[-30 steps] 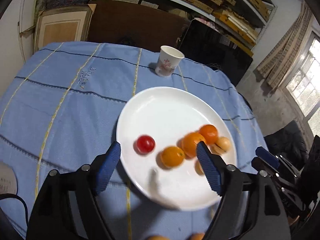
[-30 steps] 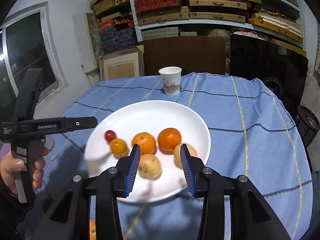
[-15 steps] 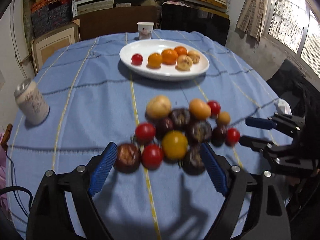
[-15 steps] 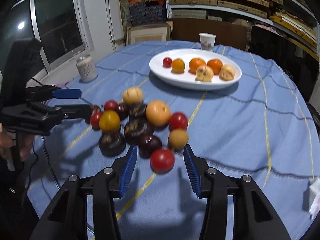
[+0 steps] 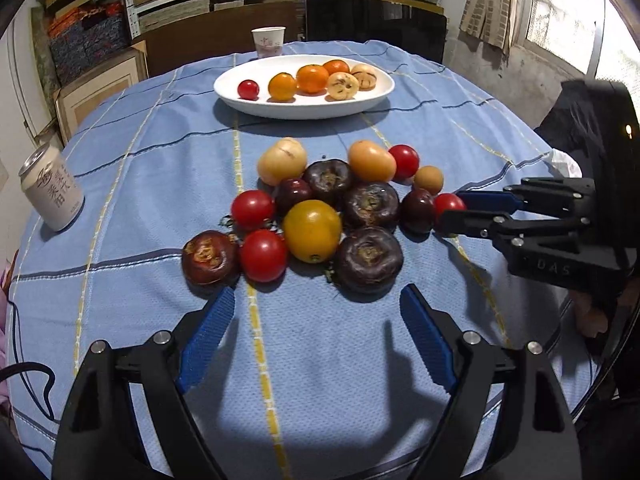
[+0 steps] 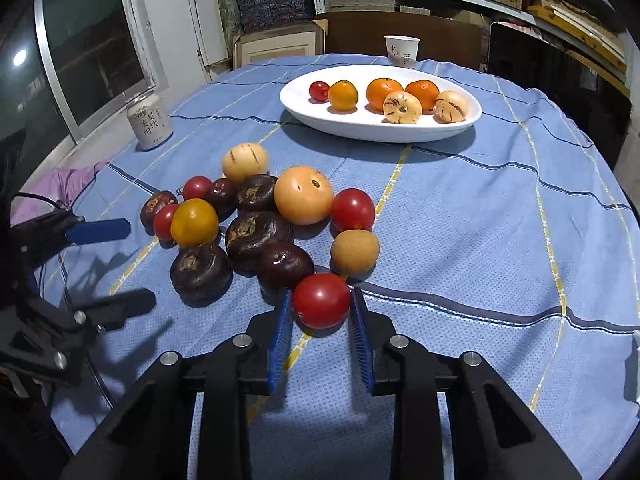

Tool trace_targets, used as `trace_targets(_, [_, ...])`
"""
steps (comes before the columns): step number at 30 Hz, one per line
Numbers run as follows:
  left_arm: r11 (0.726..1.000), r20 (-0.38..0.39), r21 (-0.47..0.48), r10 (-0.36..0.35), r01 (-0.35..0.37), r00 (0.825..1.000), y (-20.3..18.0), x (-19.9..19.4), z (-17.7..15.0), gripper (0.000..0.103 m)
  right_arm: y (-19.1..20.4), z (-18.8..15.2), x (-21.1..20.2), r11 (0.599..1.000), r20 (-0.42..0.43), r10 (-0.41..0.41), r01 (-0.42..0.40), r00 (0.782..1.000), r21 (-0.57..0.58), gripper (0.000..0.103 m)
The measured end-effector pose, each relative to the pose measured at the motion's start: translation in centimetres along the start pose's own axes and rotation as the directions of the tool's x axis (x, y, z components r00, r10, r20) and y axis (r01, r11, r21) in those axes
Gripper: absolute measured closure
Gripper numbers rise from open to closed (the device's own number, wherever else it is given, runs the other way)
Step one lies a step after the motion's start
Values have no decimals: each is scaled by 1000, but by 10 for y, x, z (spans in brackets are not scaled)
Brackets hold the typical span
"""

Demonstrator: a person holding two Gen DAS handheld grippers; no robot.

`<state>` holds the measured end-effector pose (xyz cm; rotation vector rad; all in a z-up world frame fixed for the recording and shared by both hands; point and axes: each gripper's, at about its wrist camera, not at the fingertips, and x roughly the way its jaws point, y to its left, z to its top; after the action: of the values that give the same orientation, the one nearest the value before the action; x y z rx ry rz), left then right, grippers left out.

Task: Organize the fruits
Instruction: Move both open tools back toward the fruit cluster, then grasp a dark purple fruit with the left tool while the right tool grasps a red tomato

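A pile of loose fruit lies mid-table: red tomatoes, dark purple fruits, a yellow tomato (image 5: 312, 230) and pale orange fruits. A white plate (image 5: 280, 109) at the far side holds several fruits: a small red tomato, oranges and striped pale fruits. My right gripper (image 6: 320, 306) has its jaws around a red tomato (image 6: 321, 299) at the pile's near edge, on the cloth; the pads look to be touching it. It shows in the left wrist view (image 5: 454, 210). My left gripper (image 5: 316, 314) is open and empty, just short of the pile.
A drink can (image 5: 52, 188) stands at the table's left edge. A paper cup (image 5: 268, 42) stands behind the plate (image 6: 380, 130). The blue striped tablecloth (image 5: 320, 360) covers the round table. Shelves, boxes and a dark chair lie beyond.
Both grippers pulled back from the plate to the loose pile. The right gripper dropped to the red tomato and narrowed its jaws around it. The left stayed open.
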<state>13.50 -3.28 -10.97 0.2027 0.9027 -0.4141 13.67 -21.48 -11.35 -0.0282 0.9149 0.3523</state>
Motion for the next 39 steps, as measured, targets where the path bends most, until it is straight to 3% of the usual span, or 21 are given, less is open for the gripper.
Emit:
trace_targets(8, [1000,1,-14,-13,13,1000,-13,8,7,20,-10,3,3,998,6,39,-39,999,42,74])
trace_targets(12, [998,4,-30,-48,48,999,-24,12,11,20,-25,-2,-18,989,109,91,-103,990,105,74])
trace_targets(16, [997,-11,-30,-73,73,997,-33,18,13,42,-48,-15,-39,970,200,139,-175,970,172,74])
trace_targets(21, [998,6,-36,-54,54,999,-38,21,16,43,-61,-21,-49,962,239,145,-194,960,194,74])
trace_targets(23, [998,6,-32,-46,46,999,-38,23,16,47,-58,-20,-48,965,236,146,-191,961,180,74])
trace_targets(27, [1000,-12,-11,-11,10,1000,-41,26,15,46,-57,-21,-49,967,235,148,-191,961,171,74])
trace_targets(29, [1000,-15,-13,-9,9,1000,-42,27,15,38,-55,-22,-50,967,237,150,-192,960,167,74])
trace_targets(33, [1000,-10,-20,-10,10,1000,-42,29,16,37,-55,-23,-51,967,239,151,-194,959,166,73])
trace_targets(34, [1000,-8,-22,-11,11,1000,-42,29,16,39,-55,-23,-51,967,238,151,-194,959,167,73])
trace_targets(36, [1000,2,-27,-6,6,1000,-42,28,17,58,-55,-23,-51,967,237,152,-194,960,166,73])
trace_targets(39, [999,4,-37,-30,30,1000,-41,26,15,60,-55,-23,-51,966,239,153,-196,959,169,73])
